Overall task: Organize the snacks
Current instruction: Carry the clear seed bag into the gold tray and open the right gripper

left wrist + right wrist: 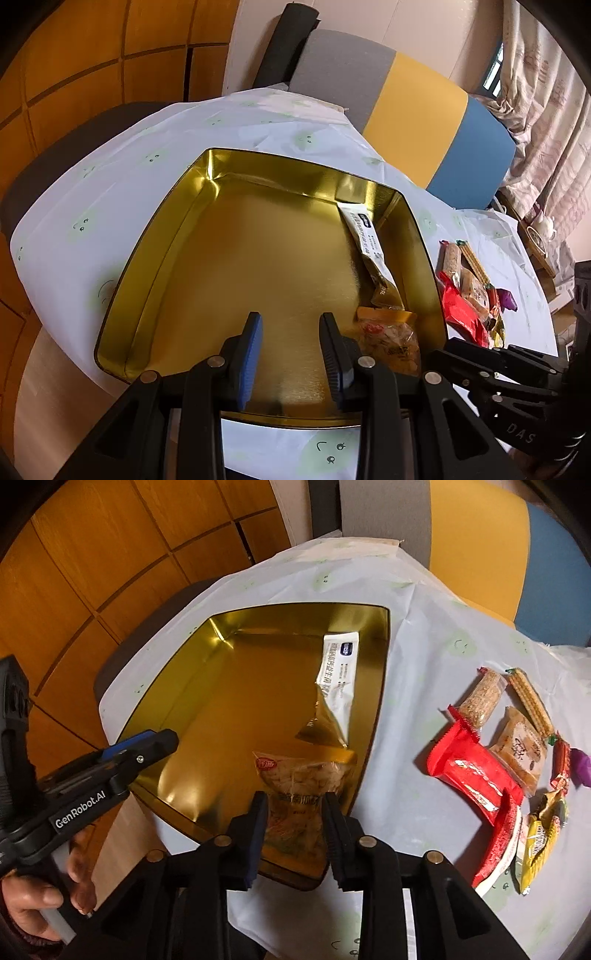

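Observation:
A gold tin [155, 266] [177, 686] stands open on the table. In it lie a white sachet [364, 232] [340, 672] and a clear bag of snacks with an orange top [391, 339] [299, 775], both along its right side. My right gripper [295, 801] hovers over the tin's near right corner, with the clear bag showing in the gap between its fingers; the pads do not visibly press it. My left gripper [291, 321] [147, 746] hangs over the tin's near left part, its jaws apart and empty.
Several loose snacks lie on the white cloth right of the tin: a red packet [472, 775] [461, 314], a yellow packet [539, 838], two cracker bars [480, 698] and a brown pack [521, 749]. A grey, yellow and blue seat [417, 107] stands behind the table.

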The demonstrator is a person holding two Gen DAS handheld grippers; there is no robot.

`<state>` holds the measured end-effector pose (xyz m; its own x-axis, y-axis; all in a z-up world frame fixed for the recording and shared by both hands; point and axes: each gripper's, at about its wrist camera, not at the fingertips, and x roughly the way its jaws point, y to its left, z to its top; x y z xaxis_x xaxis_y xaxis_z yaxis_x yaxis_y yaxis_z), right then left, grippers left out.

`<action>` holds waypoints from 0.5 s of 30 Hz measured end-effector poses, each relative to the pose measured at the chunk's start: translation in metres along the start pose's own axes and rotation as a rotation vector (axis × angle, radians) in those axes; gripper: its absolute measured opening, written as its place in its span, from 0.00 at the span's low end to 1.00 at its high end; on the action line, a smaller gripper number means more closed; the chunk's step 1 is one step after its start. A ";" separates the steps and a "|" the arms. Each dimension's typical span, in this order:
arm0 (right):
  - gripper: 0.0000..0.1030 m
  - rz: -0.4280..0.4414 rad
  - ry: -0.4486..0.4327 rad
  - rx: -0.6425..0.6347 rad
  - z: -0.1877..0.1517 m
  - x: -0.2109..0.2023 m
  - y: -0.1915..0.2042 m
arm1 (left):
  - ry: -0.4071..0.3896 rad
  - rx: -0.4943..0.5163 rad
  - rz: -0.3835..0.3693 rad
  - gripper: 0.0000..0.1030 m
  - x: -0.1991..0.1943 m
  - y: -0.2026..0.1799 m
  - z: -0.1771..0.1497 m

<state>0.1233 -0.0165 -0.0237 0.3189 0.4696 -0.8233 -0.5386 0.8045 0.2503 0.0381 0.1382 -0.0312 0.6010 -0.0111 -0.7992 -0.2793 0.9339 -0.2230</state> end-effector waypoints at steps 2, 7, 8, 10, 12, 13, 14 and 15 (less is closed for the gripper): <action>0.30 0.006 -0.019 0.017 -0.005 -0.008 -0.006 | -0.002 0.016 0.001 0.31 -0.001 -0.005 -0.001; 0.30 -0.009 -0.099 0.047 -0.015 -0.034 -0.020 | -0.014 0.062 -0.005 0.31 -0.005 -0.019 -0.002; 0.31 -0.018 -0.118 0.054 -0.017 -0.040 -0.025 | -0.015 0.074 -0.008 0.31 -0.006 -0.022 -0.003; 0.40 -0.041 -0.138 0.068 -0.020 -0.048 -0.033 | -0.016 0.097 -0.014 0.31 -0.009 -0.029 -0.005; 0.41 -0.066 -0.149 0.086 -0.025 -0.056 -0.046 | -0.021 0.119 -0.019 0.31 -0.012 -0.036 -0.006; 0.41 -0.079 -0.151 0.093 -0.028 -0.059 -0.051 | -0.024 0.130 -0.021 0.31 -0.013 -0.039 -0.007; 0.41 -0.100 -0.150 0.099 -0.031 -0.063 -0.059 | -0.028 0.148 -0.023 0.31 -0.015 -0.044 -0.008; 0.41 -0.116 -0.150 0.101 -0.033 -0.065 -0.063 | -0.032 0.162 -0.024 0.31 -0.016 -0.047 -0.008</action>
<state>0.1107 -0.1101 -0.0031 0.4906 0.4145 -0.7665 -0.4128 0.8852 0.2145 0.0352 0.0914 -0.0124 0.6302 -0.0252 -0.7760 -0.1417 0.9789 -0.1469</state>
